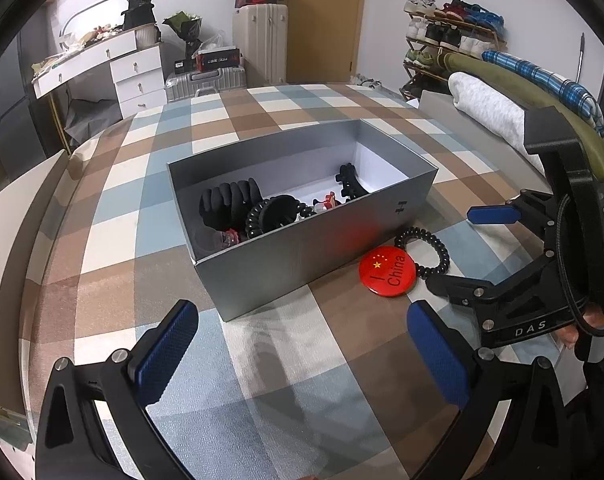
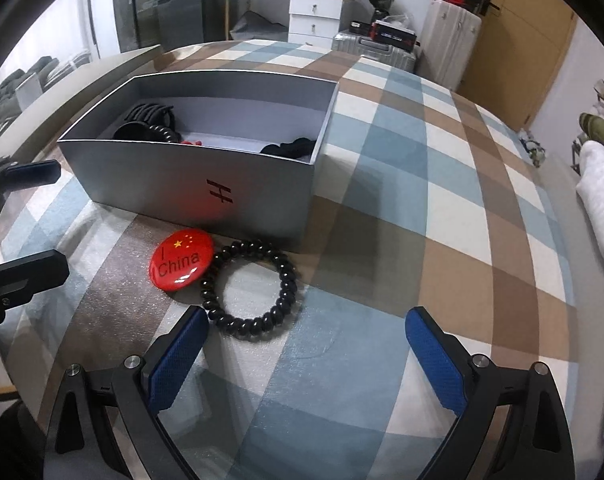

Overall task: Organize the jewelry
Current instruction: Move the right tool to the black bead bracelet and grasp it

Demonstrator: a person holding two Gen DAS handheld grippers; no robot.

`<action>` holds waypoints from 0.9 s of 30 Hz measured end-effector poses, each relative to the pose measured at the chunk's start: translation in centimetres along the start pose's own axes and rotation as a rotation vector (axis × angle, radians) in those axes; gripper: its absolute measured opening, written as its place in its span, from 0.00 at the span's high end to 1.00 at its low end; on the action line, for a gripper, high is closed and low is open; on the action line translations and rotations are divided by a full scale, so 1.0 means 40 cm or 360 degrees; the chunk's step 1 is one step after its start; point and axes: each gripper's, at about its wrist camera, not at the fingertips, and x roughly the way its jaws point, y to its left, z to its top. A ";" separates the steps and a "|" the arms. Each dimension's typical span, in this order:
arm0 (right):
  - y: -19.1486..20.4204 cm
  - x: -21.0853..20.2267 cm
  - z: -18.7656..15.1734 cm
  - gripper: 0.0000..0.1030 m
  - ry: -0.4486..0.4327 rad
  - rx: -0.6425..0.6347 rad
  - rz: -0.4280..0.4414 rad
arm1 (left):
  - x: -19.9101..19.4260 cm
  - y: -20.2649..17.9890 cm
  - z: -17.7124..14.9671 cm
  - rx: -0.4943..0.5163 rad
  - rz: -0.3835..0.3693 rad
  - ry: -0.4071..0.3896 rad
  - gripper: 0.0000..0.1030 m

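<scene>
**Blue pads spread, two pieces left outside the box**

Blue-padded right gripper [image 2: 303, 354]: jaws wide apart, nothing between them. It hangs low over the checked cover [image 2: 421, 184], with its left pad [image 2: 178, 354] just beside the near arc of the black coil band [image 2: 254, 290]. Whether the pad touches the coil cannot be told from the right wrist view.

Left gripper [image 1: 302, 354]: also released and empty, pads well apart, held back from the work and facing the near corner of the grey box [image 1: 286, 256].

Coil band lies flat on the cover, in front of the box's long wall. Its far-left arc touches or slightly overlaps the red badge [image 2: 182, 260]; the badge sits between band and box, just short of the wall.

Box: open top, already holding a black claw clip [image 1: 349, 184], a second coil band [image 1: 276, 214], a black glove-like form [image 1: 226, 204] and some small red and clear bits too small to name.

Judged step: late in the sorting; band and badge are the only loose pieces seen. Right gripper appears set to take the band.

Next move calls for: shifting right so one pad drops inside the ring and the other outside, pinching a single strand, then lifting clear of the badge before carrying over the box wall. Risks: dragging the badge along, or the springy coil slipping from the pinch.
</scene>
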 end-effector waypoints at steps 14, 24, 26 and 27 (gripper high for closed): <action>0.027 -0.002 0.014 0.51 -0.0092 0.0062 0.0121 | 0.000 -0.005 0.000 0.0014 -0.0012 0.0010 0.01; 0.041 -0.033 0.008 0.81 -0.0090 -0.0033 0.0233 | 0.000 -0.025 -0.004 0.0065 -0.0073 0.0037 0.01; 0.039 -0.052 0.010 0.82 -0.0121 -0.0037 0.0259 | 0.002 -0.028 -0.005 0.0067 -0.0092 0.0042 0.01; 0.037 -0.061 0.011 0.85 -0.0135 -0.0039 0.0271 | 0.003 -0.031 -0.006 0.0069 -0.0101 0.0048 0.01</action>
